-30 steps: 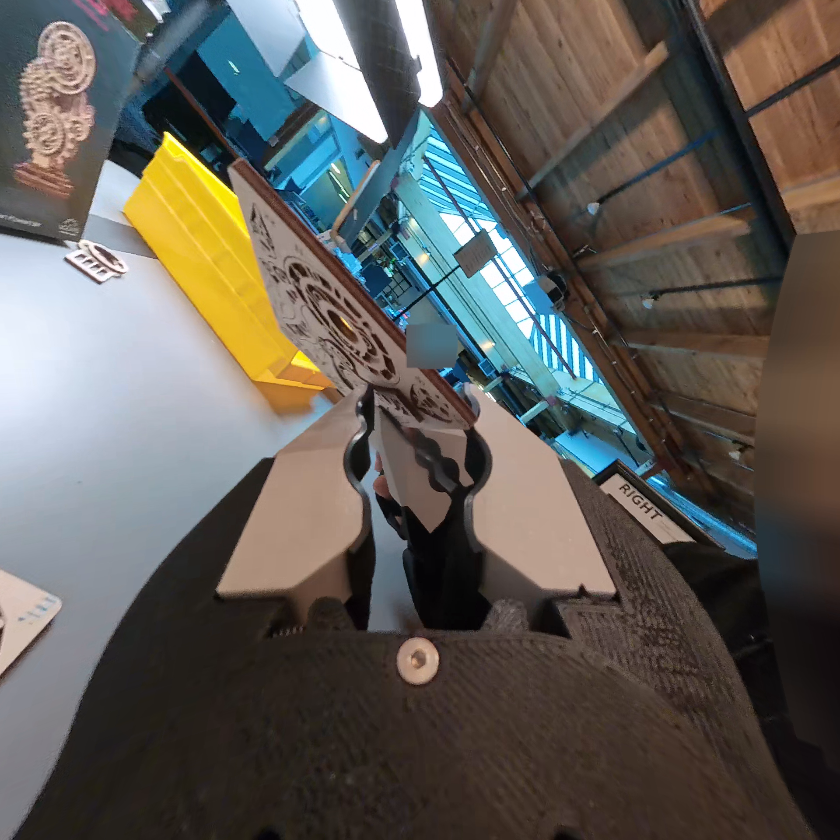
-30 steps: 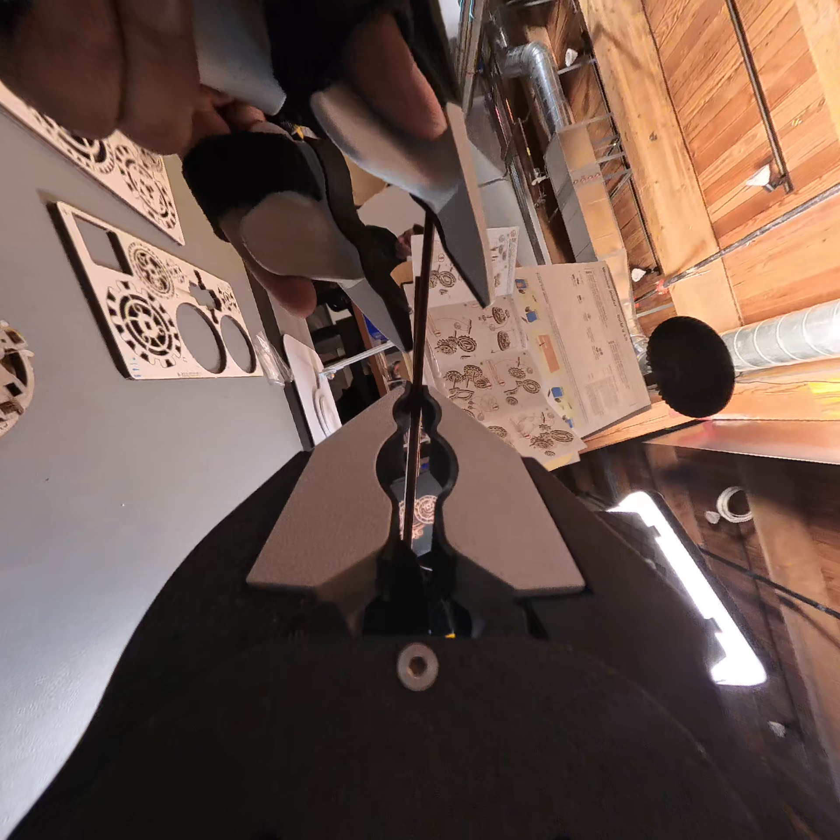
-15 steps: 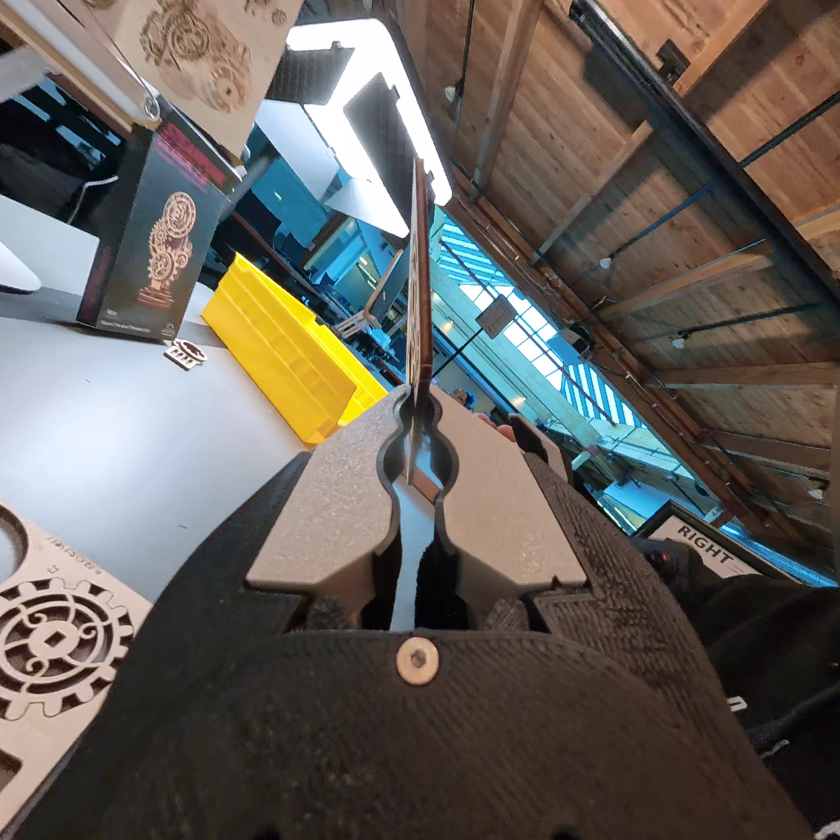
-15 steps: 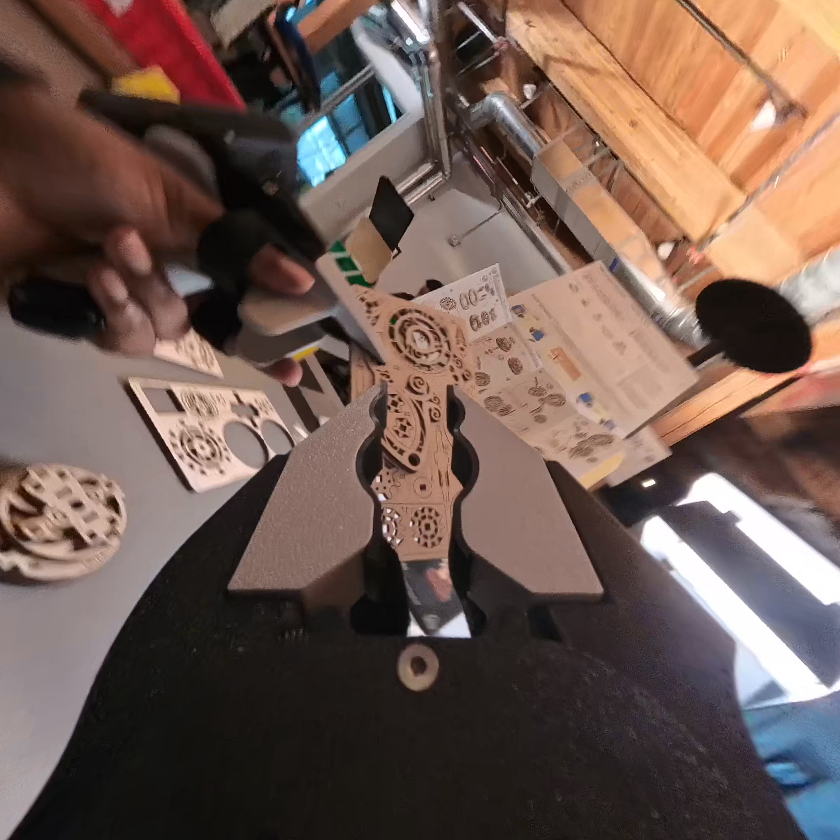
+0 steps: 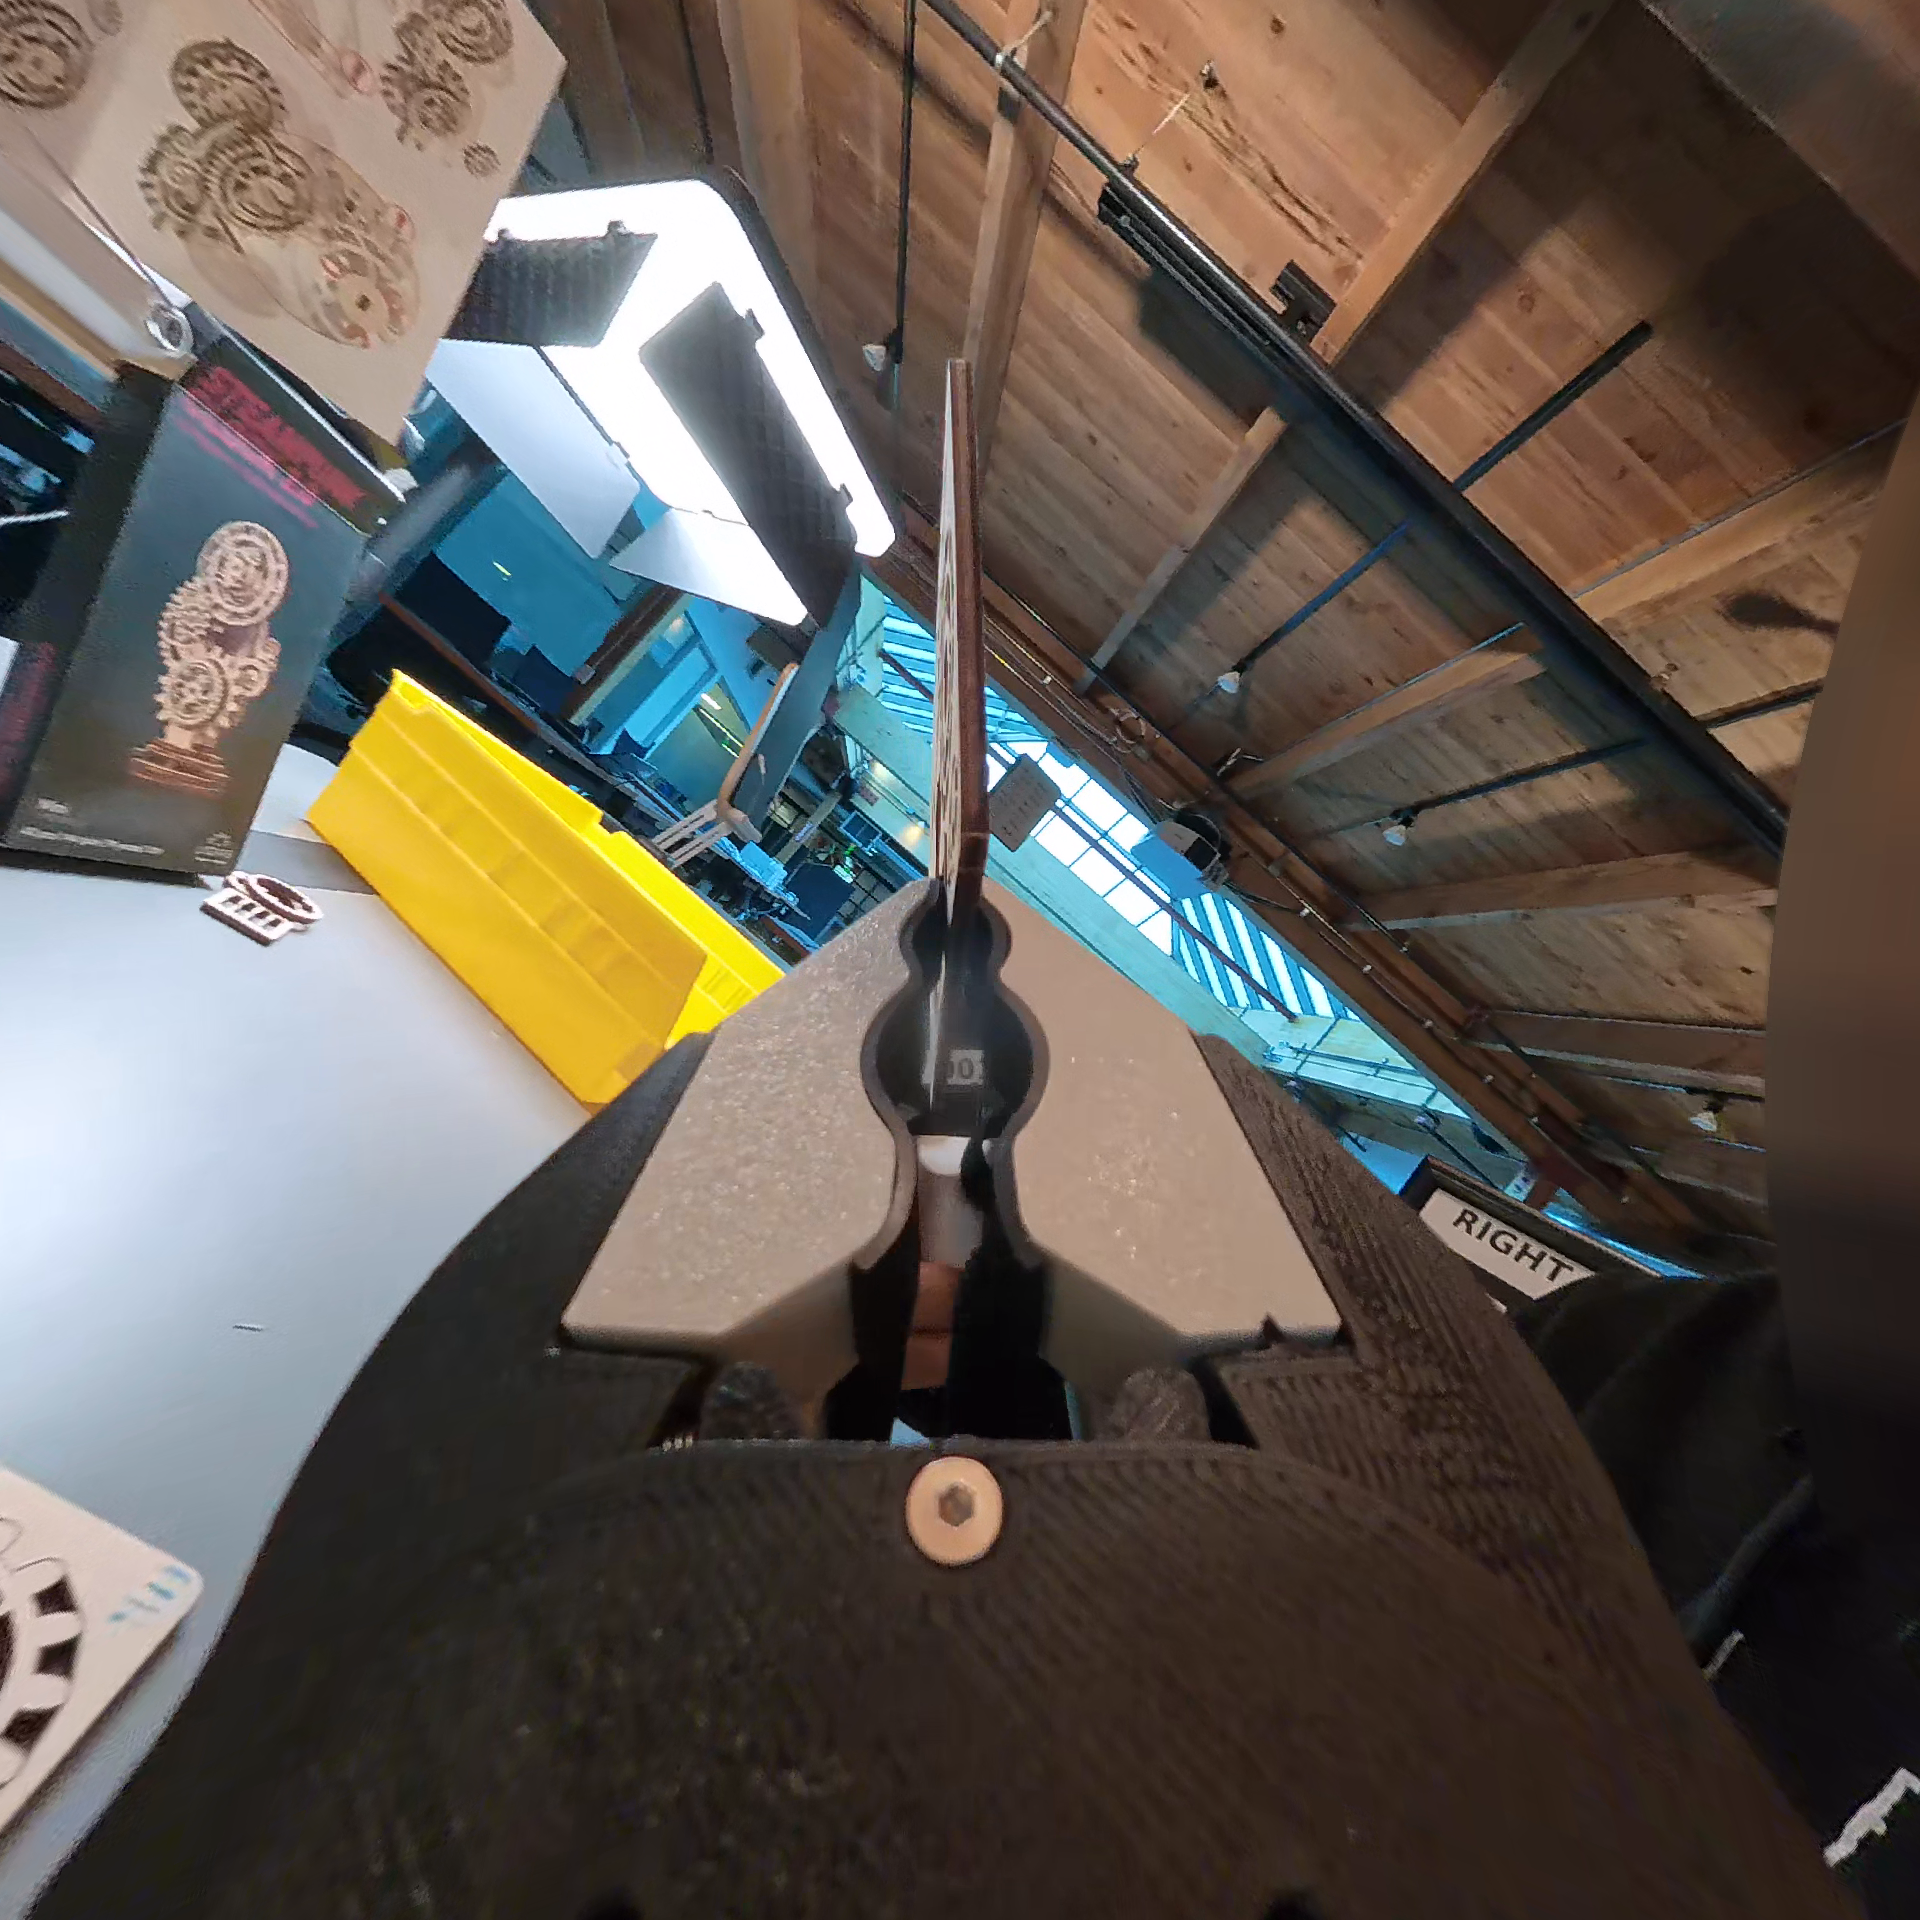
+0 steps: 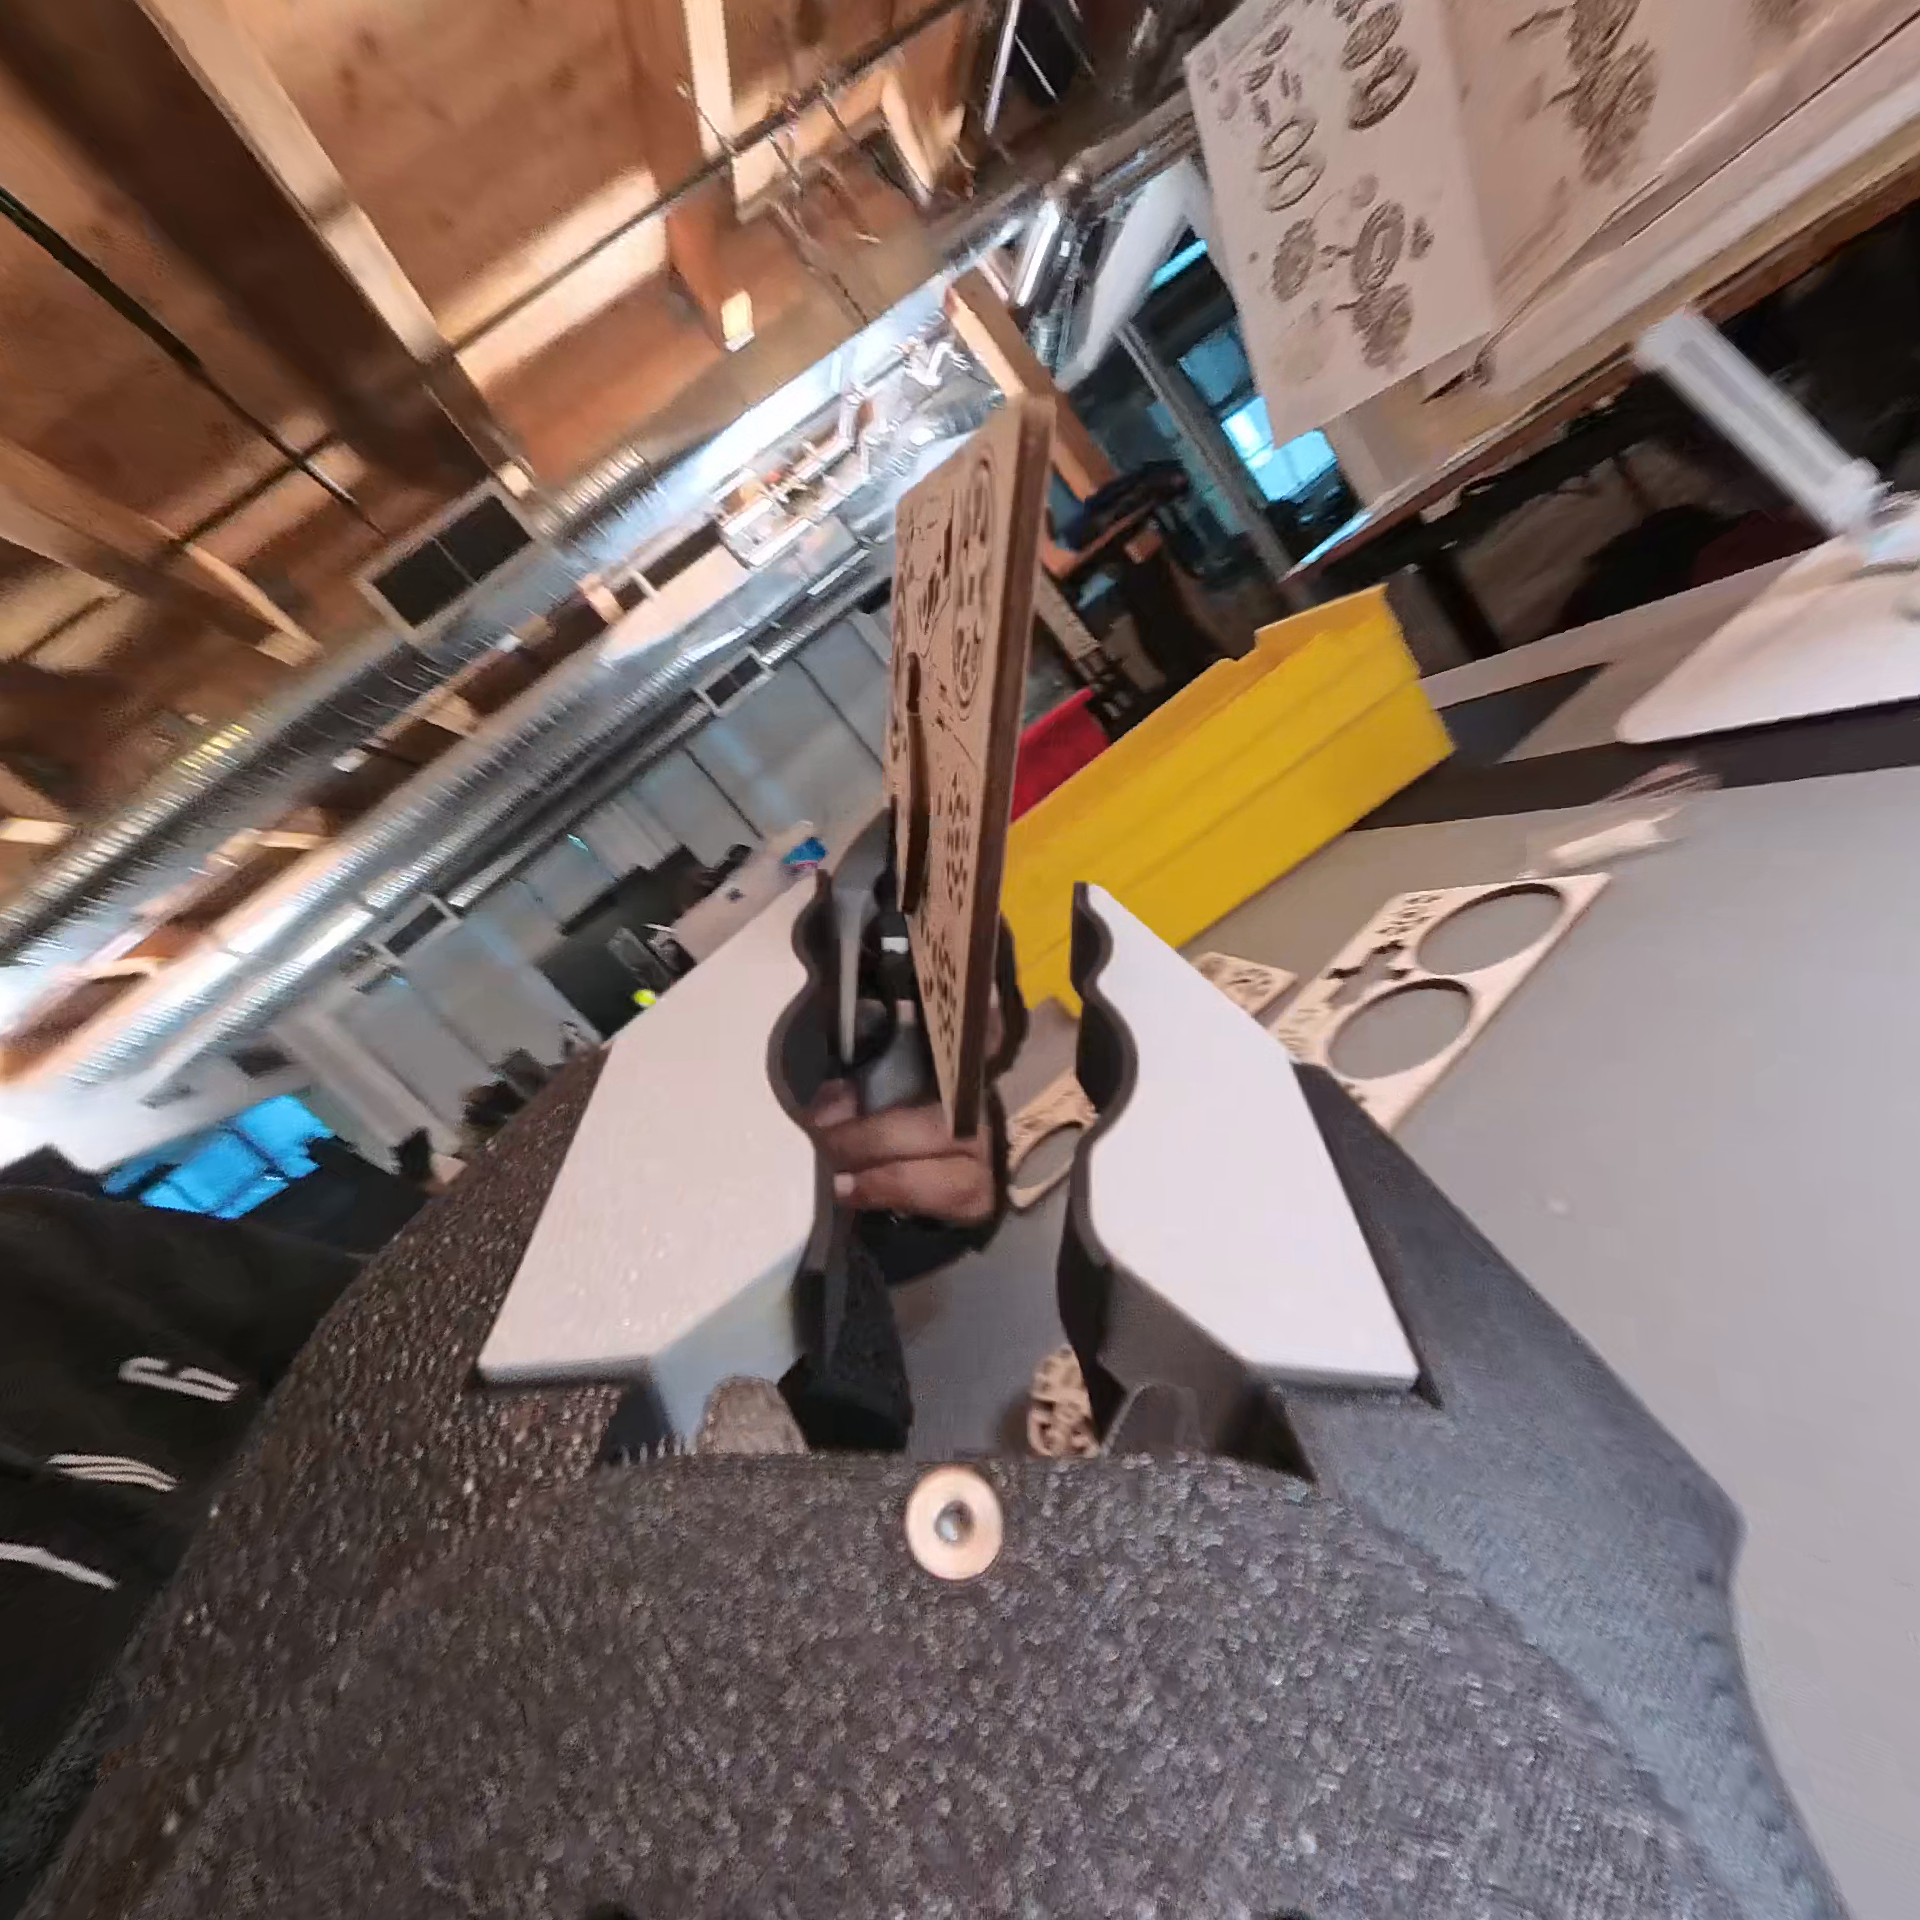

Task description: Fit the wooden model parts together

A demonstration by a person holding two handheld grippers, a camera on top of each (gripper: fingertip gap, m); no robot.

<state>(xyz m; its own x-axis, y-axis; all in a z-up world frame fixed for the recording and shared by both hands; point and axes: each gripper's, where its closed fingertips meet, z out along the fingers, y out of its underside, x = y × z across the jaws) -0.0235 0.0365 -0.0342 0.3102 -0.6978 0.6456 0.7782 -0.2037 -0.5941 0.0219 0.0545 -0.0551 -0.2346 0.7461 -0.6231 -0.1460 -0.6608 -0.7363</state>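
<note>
My left gripper [image 5: 957,896] is shut on a thin laser-cut wooden sheet [image 5: 958,644]. The sheet stands upright, edge-on, above the fingertips. In the right wrist view the same sheet [image 6: 961,769] rises in the gap between my right gripper's fingers [image 6: 1164,1049], and its cut-out face shows. My right gripper [image 6: 951,906] is open and empty. The left gripper [image 6: 868,997] and the hand [image 6: 904,1153] holding it show just beyond, below the sheet. How close the right fingers are to the sheet I cannot tell.
A yellow bin [image 5: 520,883] [image 6: 1226,769] stands on the grey table [image 5: 208,1143]. A black model box [image 5: 156,644] and a small wooden part [image 5: 260,909] lie behind. Wooden sheets with punched-out holes [image 6: 1434,977] [image 5: 62,1621] and loose gear parts [image 6: 1049,1143] lie on the table. Instruction sheets [image 6: 1351,208] hang above. Across from one pair of fingers to the other is roughly 6 cm.
The sheet passed from right to left: my right gripper, shut on its edge a second ago, opened and swung round. My left gripper closed on the sheet and turned it upright.
</note>
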